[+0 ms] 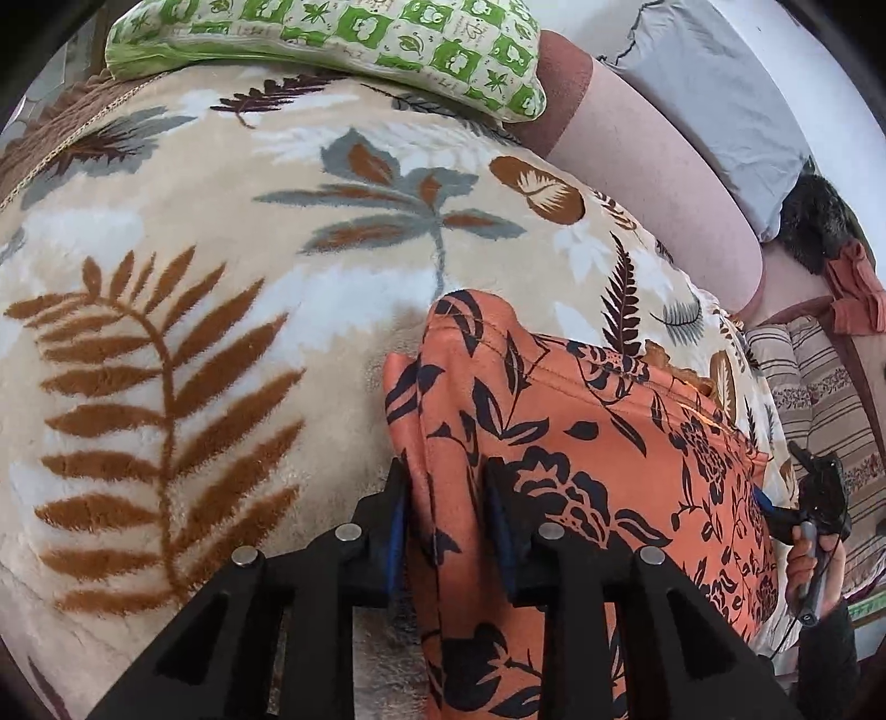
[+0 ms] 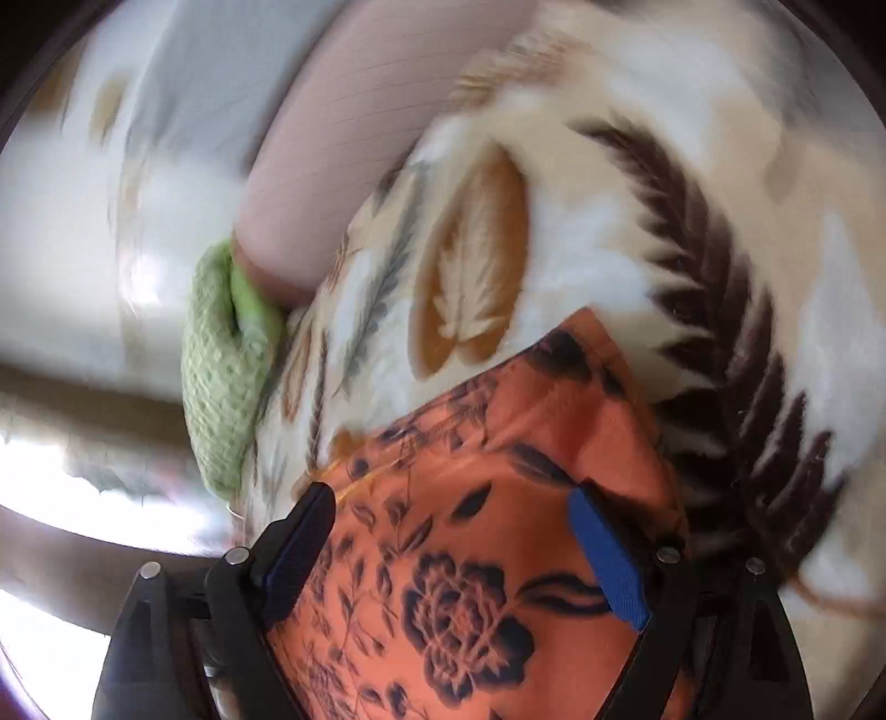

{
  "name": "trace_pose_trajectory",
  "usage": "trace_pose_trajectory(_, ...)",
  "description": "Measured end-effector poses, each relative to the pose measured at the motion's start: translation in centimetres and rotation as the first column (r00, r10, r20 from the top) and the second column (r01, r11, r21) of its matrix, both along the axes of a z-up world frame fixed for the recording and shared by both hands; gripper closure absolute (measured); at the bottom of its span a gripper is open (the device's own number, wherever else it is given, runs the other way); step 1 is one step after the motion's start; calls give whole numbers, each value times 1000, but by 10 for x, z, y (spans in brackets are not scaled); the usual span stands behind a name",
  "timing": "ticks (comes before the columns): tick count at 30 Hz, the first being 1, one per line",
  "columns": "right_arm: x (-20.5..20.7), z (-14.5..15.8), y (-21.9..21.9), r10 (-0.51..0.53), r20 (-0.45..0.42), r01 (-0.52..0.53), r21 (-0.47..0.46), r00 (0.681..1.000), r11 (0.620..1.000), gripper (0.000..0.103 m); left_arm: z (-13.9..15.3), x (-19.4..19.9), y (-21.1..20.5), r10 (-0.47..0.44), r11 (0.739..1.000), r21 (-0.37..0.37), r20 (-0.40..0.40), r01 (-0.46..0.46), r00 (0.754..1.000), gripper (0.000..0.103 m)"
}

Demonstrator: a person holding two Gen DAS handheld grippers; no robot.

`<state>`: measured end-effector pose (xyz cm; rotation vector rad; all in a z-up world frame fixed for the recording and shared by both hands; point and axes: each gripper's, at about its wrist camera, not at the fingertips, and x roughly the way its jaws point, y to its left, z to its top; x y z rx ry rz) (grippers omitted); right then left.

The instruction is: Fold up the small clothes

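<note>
On the bed, atop a leaf-print blanket (image 1: pixel 221 266): orange floral garment (image 1: pixel 581 443), one edge lifted. Left gripper (image 1: pixel 451 509) pinching a raised fold of that cloth between narrowly parted fingers. Right gripper (image 2: pixel 459 548) spread wide, fabric lying between its blue pads (image 2: pixel 609 559), grip uncertain. Beyond: green patterned pillow (image 1: pixel 332 39), pink bolster (image 1: pixel 653 183), grey pillow (image 1: pixel 714 99). Right wrist view motion-blurred; garment's lower part cut off.

left tongs (image 1: pixel 449 526) pinching a fold of orange cloth (image 1: pixel 581 443), jaws narrowed | right tongs (image 2: pixel 459 554) gaping wide, straddling it
</note>
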<state>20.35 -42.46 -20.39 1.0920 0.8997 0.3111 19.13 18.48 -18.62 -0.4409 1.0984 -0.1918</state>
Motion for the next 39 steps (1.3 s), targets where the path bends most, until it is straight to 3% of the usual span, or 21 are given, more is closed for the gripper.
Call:
trace_pose_trajectory(2,-9,17,1,-8,-2,8,8,1000,1000,14,1,1,0,1,1000,7,-4,-1,1000,74)
trace_pose_trajectory(5,-27,45,15,57,124,-55,-17,991,998,14,2,1,-4,9,1000,29,0,-9,1000,73)
trace_pose_trajectory(6,-30,43,17,54,123,-50,-36,991,998,14,3,-1,-3,16,1000,26,1,-16,1000,72)
trace_pose_trajectory(7,-29,34,18,50,87,-45,-59,995,997,12,3,0,-4,21,999,27,-1,-21,1000,70)
trace_pose_trajectory(8,-23,10,17,56,-15,-57,-74,998,996,10,5,0,-4,27,999,33,-7,-27,1000,69)
trace_pose_trajectory(10,-28,6,10,3,-5,-3,-11,1000,1000,13,21,-7,-5,68,993,102,-18,-66,997,56)
trace_pose_trajectory(11,-33,19,12,-10,-2,10,-17,1000,1000,13,34,-14,-5,86,987,136,6,-86,996,51)
trace_pose_trajectory(13,-47,51,24,39,68,-35,-63,997,997,12,64,-40,-7,90,980,168,99,-106,991,31)
trace_pose_trajectory(14,-58,65,32,74,107,-65,-83,992,994,12,71,-51,-10,81,980,172,123,-101,989,29)
trace_pose_trajectory(17,-98,77,57,150,161,-138,-81,976,987,12,77,-97,-24,14,983,178,142,-39,990,29)
trace_pose_trajectory(20,-132,41,73,177,104,-175,-22,979,984,12,49,-125,-33,-8,980,200,77,-8,997,29)
trace_pose_trajectory(22,-136,6,70,172,17,-171,-47,985,984,12,19,-127,-35,-16,976,219,-19,20,1000,63)
trace_pose_trajectory(23,-138,-7,66,148,17,-147,-14,989,989,14,11,-129,-33,-9,975,220,-25,15,1000,63)
trace_pose_trajectory(25,-141,4,61,118,24,-119,11,993,993,14,25,-130,-33,0,972,236,-16,4,1000,64)
trace_pose_trajectory(27,-146,27,59,119,65,-118,-14,991,993,14,44,-134,-35,6,965,262,35,-15,999,63)
trace_pose_trajectory(29,-158,45,55,118,115,-118,-9,986,993,13,64,-141,-43,5,943,331,94,-36,996,54)
trace_pose_trajectory(31,-176,47,50,80,118,-84,30,990,996,12,85,-148,-54,-15,936,350,161,-43,987,39)
trace_pose_trajectory(35,-208,16,46,-5,21,3,92,1000,996,11,101,-146,-87,-80,929,370,209,-3,975,34)
trace_pose_trajectory(39,-210,-7,33,-90,-21,92,131,996,987,11,95,-132,-123,-128,936,347,186,57,974,33)
